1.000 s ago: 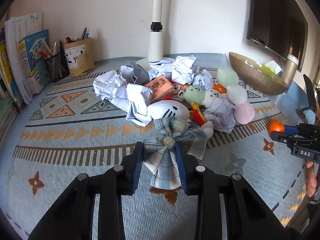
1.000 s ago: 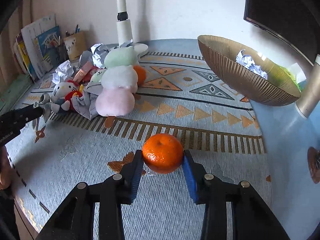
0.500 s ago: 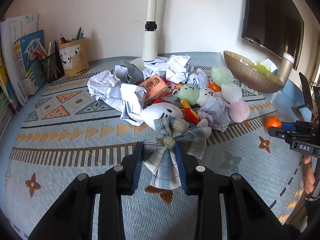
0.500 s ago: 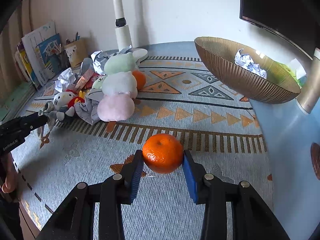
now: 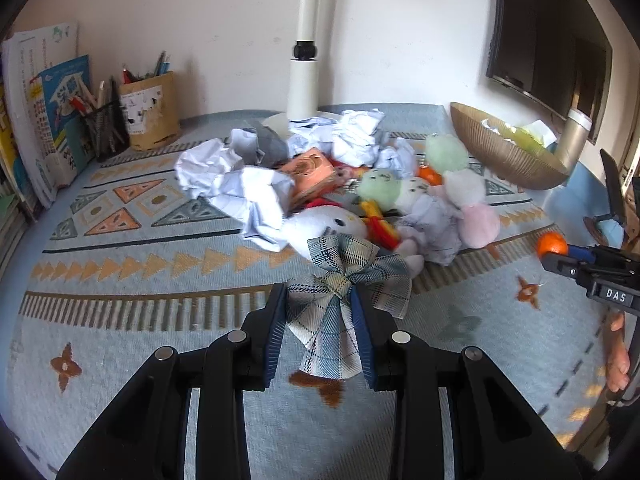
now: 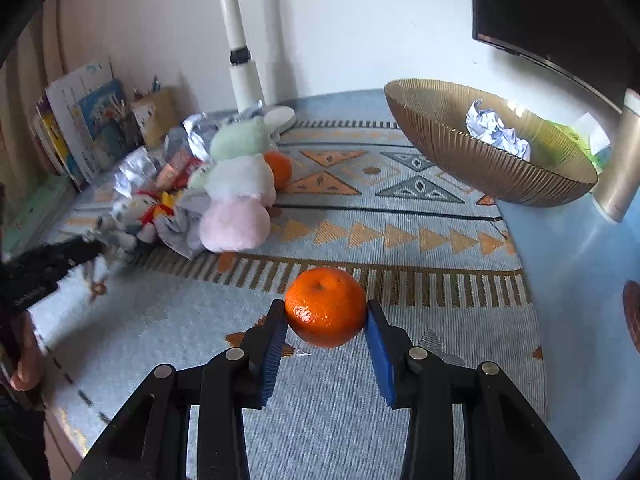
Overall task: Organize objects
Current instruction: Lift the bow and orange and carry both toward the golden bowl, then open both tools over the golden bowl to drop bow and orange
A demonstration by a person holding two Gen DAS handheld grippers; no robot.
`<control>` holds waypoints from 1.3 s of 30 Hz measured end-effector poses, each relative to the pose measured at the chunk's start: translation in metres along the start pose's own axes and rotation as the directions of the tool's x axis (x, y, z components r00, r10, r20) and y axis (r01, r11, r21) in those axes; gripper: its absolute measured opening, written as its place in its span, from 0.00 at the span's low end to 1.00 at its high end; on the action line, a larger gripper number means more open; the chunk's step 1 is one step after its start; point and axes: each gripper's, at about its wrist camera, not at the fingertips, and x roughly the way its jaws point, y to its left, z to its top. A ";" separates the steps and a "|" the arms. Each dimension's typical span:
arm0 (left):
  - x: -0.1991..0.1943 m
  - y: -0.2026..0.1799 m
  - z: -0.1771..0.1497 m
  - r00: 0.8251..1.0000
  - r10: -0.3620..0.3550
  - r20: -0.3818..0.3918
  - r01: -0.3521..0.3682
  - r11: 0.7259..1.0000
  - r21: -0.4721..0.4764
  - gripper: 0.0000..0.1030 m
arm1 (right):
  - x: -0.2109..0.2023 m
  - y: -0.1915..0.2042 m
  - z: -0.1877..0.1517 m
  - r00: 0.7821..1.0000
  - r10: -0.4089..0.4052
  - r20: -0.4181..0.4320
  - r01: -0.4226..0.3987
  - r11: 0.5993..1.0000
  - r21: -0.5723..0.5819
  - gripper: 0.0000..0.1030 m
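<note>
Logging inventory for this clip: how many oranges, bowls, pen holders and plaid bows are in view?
Oranges: 2, the held orange and the pile orange
Bowl: 1
Pen holders: 2, the mesh holder and the brown holder
Bow: 1
Total: 6

We see a counter under a patterned cloth; crumpled papers and plush toys heap mid-far, a gold bowl far right, pen holders far left.
</note>
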 end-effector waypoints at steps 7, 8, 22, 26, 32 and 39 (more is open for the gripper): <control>-0.042 -0.070 0.073 0.978 -0.180 0.107 0.163 0.976 0.146 0.28 | -0.060 -0.085 0.027 0.985 0.069 0.159 -0.108 0.962 0.250 0.37; -0.037 -0.085 0.089 0.972 -0.208 0.107 0.189 0.969 0.161 0.28 | -0.070 -0.100 0.037 0.981 0.033 0.193 -0.088 0.955 0.284 0.37; 0.106 -0.190 0.197 0.947 -0.309 -0.087 0.316 0.946 0.078 0.41 | -0.034 -0.177 0.104 0.989 -0.109 0.104 0.066 0.934 0.352 0.38; 0.063 -0.144 0.165 0.956 -0.294 -0.003 0.294 0.955 0.046 0.41 | -0.055 -0.148 0.065 0.985 -0.058 0.162 0.006 0.954 0.301 0.42; 0.015 -0.090 0.126 0.982 -0.187 0.036 0.186 0.982 0.025 0.41 | -0.051 -0.147 0.112 0.967 -0.148 0.207 0.087 0.956 0.279 0.42; -0.026 0.014 0.030 0.997 -0.015 0.079 0.026 0.989 -0.143 0.98 | -0.061 -0.105 0.058 0.978 -0.096 0.184 0.032 0.947 0.321 1.00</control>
